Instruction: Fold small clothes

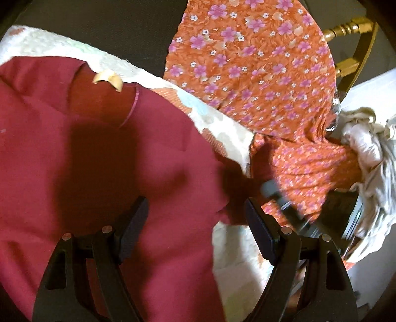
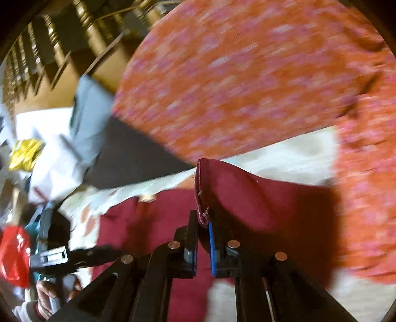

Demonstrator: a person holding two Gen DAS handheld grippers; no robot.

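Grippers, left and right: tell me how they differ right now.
The left gripper stands open, nothing between its fingers; the right gripper is shut on the maroon cloth. The left hangs over the flat part of that cloth; the right lifts its hemmed edge clear of the quilt. The left's view is fairly sharp; the right's is streaked with blur. Both are black two-finger tools, angled down at the same cloth.

A dark surface [image 1: 118,27] is partly covered by a cream quilted cloth [image 1: 222,131]. Turned golden wooden spindles [image 2: 86,22] are seen behind; hard shadows are cast.
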